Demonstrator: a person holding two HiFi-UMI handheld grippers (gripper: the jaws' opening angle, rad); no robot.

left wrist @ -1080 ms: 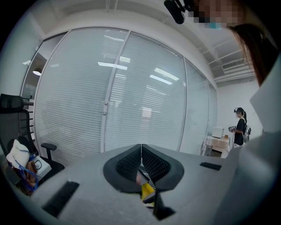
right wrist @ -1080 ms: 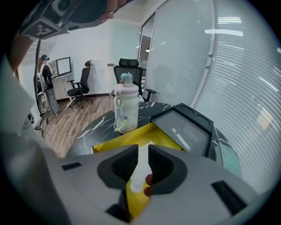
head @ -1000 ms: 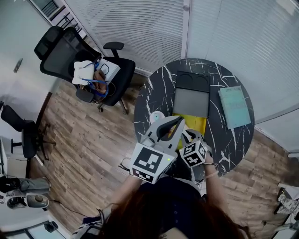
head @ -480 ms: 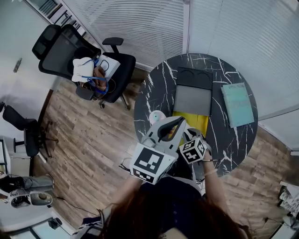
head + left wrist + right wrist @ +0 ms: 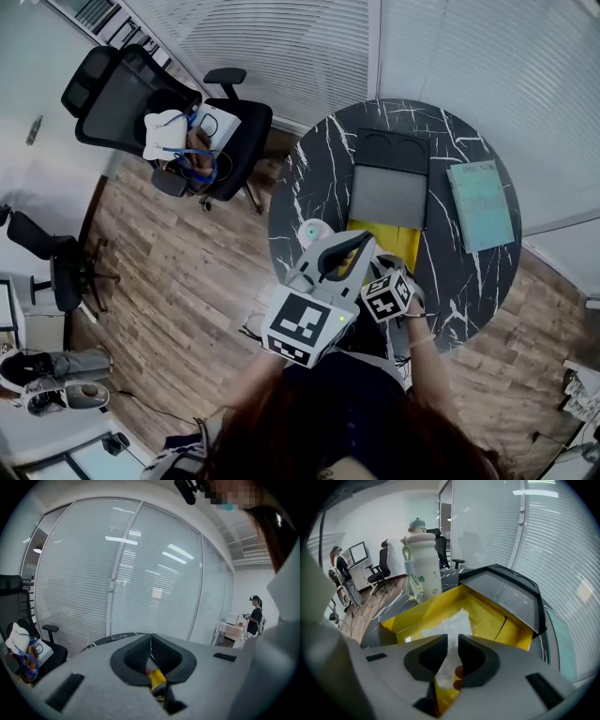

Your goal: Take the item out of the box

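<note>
Slippage is the main risk: the right gripper [image 5: 453, 641] has its jaws closed to a narrow gap on a corner of the item [image 5: 449, 623], a white packet in thin, crinkled plastic. The rest of the packet lies on the floor of the yellow box [image 5: 490, 613], at the near side of the round table [image 5: 309, 183]. Such film probably gives little purchase, so a quick pull could let it slide out of the pads and drop back in. The wrap could also stretch or tear if the contents are heavier than they look. The left gripper [image 5: 151, 641], its jaws pressed together on nothing, is held up off the table and aimed at the window blinds [image 5: 140, 573], so nothing steadies the box. If the packet drags on a wall or flap, the box, which looks like light cardboard, may lift or skid with it. To the left, just beside the box, stands a white bottle [image 5: 421, 562], which a shoved box could tip. The grey lid [image 5: 506, 592], lying open on the far side, may catch the packet if the lift drifts that way. The teal booklet [image 5: 481, 203] at far right is well apart and looks safe.
</note>
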